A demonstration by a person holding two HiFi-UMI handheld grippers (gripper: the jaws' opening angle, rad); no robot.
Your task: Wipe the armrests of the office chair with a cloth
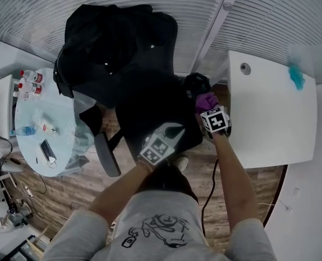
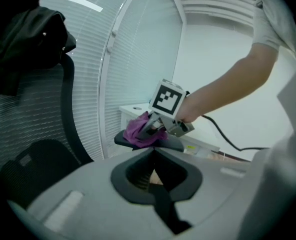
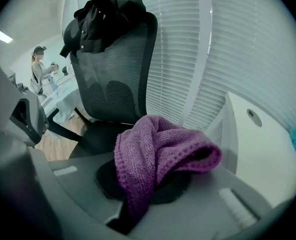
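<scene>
Cloth point(image 3: 157, 149), purple and bunched, is clenched in our right tongs point(image 1: 206, 109) and pressed onto the office chair's armrest point(image 2: 175, 145) right at their tips. We hold our left tongs point(image 2: 152, 155) closed on nothing over the seat point(image 1: 141, 105), near the right tongs.

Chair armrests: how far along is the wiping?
Done: the purple cloth is picked up, clamped in the right gripper. In hand: it lies on the armrest beside the white desk. To do: the other armrest, with nothing on it; the left gripper is shut and empty. Cleanliness can't be judged.
</scene>
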